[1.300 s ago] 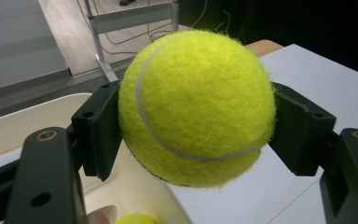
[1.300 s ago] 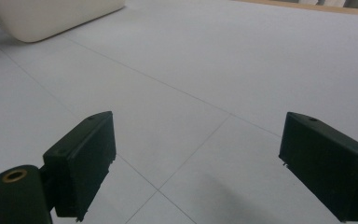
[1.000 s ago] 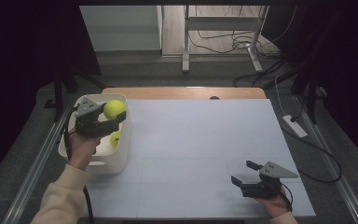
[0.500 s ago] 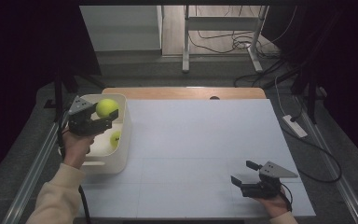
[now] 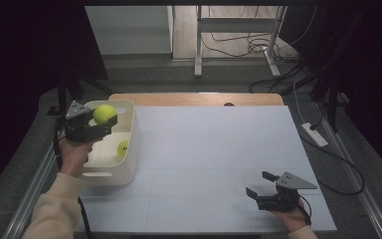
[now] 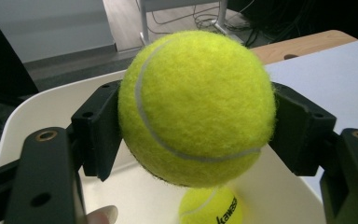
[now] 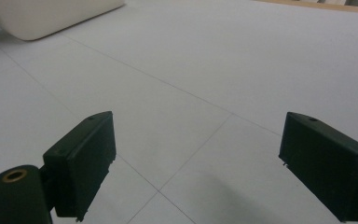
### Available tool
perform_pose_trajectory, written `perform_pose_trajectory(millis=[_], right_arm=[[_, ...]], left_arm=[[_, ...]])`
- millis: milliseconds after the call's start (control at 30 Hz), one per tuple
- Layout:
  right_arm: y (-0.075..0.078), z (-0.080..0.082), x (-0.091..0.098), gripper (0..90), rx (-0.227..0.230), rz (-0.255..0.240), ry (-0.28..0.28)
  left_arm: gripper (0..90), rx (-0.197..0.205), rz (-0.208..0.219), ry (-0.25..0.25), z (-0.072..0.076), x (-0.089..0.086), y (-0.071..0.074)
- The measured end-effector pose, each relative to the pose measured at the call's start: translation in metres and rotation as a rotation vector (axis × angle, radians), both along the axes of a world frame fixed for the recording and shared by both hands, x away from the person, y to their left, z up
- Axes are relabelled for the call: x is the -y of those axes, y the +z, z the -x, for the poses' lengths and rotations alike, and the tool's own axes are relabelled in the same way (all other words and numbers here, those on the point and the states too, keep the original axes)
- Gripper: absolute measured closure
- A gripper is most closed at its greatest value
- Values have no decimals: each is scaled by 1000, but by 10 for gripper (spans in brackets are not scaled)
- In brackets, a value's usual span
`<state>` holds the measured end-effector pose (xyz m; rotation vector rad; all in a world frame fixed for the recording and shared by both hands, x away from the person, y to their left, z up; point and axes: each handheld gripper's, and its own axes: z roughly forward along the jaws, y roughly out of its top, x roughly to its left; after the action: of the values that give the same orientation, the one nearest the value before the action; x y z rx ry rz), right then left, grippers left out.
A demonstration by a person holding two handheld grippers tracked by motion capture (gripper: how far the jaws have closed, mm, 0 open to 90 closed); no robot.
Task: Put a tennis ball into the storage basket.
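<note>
Yellow-green tennis ball (image 5: 105, 114) sits clamped between the left gripper (image 5: 99, 122) jaws at the left of the high view, held over the white bin (image 5: 133, 144), where a second ball (image 5: 123, 148) lies. Lower right, the right gripper (image 5: 261, 185) hovers wide open over the white table (image 5: 214, 144), holding nothing.
</note>
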<state>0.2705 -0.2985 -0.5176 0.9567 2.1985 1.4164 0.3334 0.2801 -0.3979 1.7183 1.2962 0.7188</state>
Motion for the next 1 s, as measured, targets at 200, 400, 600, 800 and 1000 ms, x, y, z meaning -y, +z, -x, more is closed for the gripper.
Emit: perform_pose_trajectory(millis=[200,400,600,800,1000], right_arm=[[0,0,0,106,-2,0,0],[0,0,0,106,-3,0,-2],[0,0,0,106,-3,1,1],[0,0,0,106,-3,3,1],[0,0,0,106,-3,3,1]], left_arm=[[266,-17,-2,17,-3,-3,-2],[266,-29,-8,33,-5,-7,-3],[263,-42,-2,52,-5,-11,-4],[141,-60,30,96,-7,-15,-4],[104,-49,69,30,-3,-12,-2]])
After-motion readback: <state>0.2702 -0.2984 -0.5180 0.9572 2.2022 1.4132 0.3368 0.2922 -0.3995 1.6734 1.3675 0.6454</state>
